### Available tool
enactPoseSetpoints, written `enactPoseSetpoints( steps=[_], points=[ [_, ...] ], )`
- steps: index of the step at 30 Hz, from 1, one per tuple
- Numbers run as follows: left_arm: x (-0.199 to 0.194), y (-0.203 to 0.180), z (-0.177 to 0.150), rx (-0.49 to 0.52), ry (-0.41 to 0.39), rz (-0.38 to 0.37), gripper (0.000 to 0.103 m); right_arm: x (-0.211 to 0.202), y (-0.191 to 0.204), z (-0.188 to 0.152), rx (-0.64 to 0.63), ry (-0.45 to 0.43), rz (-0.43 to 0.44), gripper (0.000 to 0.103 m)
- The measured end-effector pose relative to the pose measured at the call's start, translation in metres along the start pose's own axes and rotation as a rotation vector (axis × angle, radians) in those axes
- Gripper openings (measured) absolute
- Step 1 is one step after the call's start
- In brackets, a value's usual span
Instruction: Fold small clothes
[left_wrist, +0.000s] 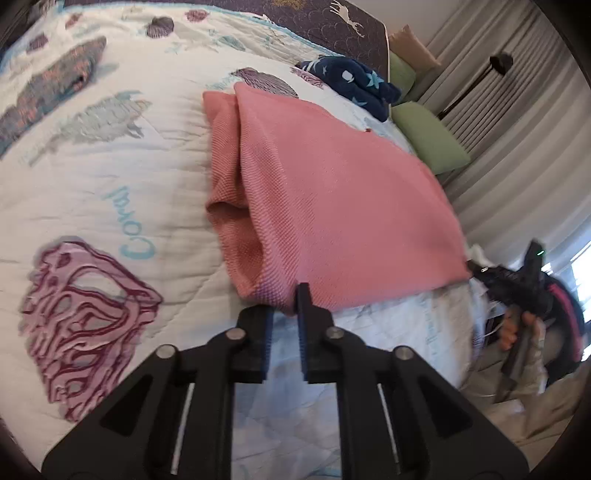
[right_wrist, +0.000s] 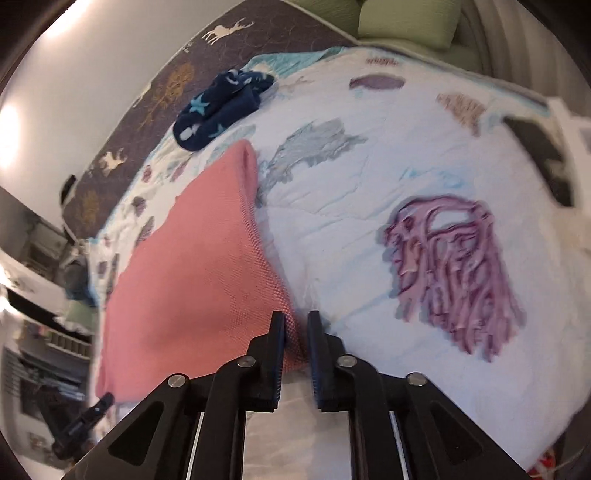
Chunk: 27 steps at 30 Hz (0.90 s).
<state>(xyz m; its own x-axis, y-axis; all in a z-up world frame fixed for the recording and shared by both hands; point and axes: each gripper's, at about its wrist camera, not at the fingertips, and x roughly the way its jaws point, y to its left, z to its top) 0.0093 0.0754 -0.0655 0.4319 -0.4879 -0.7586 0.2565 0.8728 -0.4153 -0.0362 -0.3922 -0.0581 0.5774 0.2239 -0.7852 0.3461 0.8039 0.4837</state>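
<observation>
A pink knit garment (left_wrist: 332, 192) lies half lifted over the sea-print quilt (left_wrist: 110, 192), with a folded layer under its left side. My left gripper (left_wrist: 284, 304) is shut on its near corner. The pink garment (right_wrist: 192, 266) runs away to the left in the right wrist view, where my right gripper (right_wrist: 296, 323) is shut on the other near corner. That right gripper (left_wrist: 476, 271), held in a hand (left_wrist: 517, 332), also shows at the cloth's right corner. The near edge hangs stretched between the two grippers. The left gripper (right_wrist: 92, 410) shows as a blurred black shape low on the left.
A crumpled navy star-print garment (left_wrist: 351, 81) (right_wrist: 218, 107) lies beyond the pink one. A dark deer-print blanket (right_wrist: 147, 92) borders the far side of the quilt (right_wrist: 369, 177). Green cushions (left_wrist: 428, 136) and grey curtains (left_wrist: 517, 110) stand to the right of the bed.
</observation>
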Motion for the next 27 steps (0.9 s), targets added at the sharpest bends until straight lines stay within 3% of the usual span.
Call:
enactPoseSetpoints(
  steps=[3, 5, 9, 13, 18, 21, 23, 24, 25, 27],
  points=[
    [-0.008, -0.001, -0.004, 0.023, -0.022, 0.041, 0.026, -0.014, 0.012, -0.004, -0.089, -0.074, -0.163, 0.019],
    [-0.011, 0.004, -0.005, 0.007, -0.036, 0.053, 0.031, -0.022, 0.015, -0.006, -0.119, -0.112, -0.212, 0.019],
    [-0.019, 0.018, -0.005, -0.054, -0.061, 0.05, 0.032, -0.033, 0.022, -0.007, -0.139, -0.133, -0.146, 0.021],
    [-0.021, 0.021, -0.006, -0.061, -0.085, 0.047, 0.032, -0.029, 0.052, -0.014, -0.228, -0.108, -0.104, 0.033],
    [-0.023, 0.019, -0.002, -0.045, -0.15, -0.041, 0.032, -0.014, 0.105, -0.032, -0.409, -0.048, -0.036, 0.046],
    [-0.017, 0.015, 0.002, -0.019, -0.132, -0.12, 0.032, -0.006, 0.134, -0.044, -0.493, -0.02, 0.008, 0.05],
    [-0.012, 0.021, 0.004, -0.038, -0.117, -0.193, 0.031, -0.002, 0.147, -0.051, -0.525, -0.003, 0.032, 0.061],
    [-0.01, 0.023, 0.005, -0.045, -0.106, -0.199, 0.027, 0.001, 0.152, -0.055, -0.538, 0.004, 0.04, 0.063],
    [-0.006, 0.028, 0.005, -0.057, -0.083, -0.184, 0.009, 0.002, 0.155, -0.058, -0.547, 0.01, 0.044, 0.065],
    [-0.007, 0.032, 0.0, -0.047, -0.061, -0.132, 0.004, 0.006, 0.162, -0.066, -0.562, 0.026, 0.052, 0.065]
  ],
)
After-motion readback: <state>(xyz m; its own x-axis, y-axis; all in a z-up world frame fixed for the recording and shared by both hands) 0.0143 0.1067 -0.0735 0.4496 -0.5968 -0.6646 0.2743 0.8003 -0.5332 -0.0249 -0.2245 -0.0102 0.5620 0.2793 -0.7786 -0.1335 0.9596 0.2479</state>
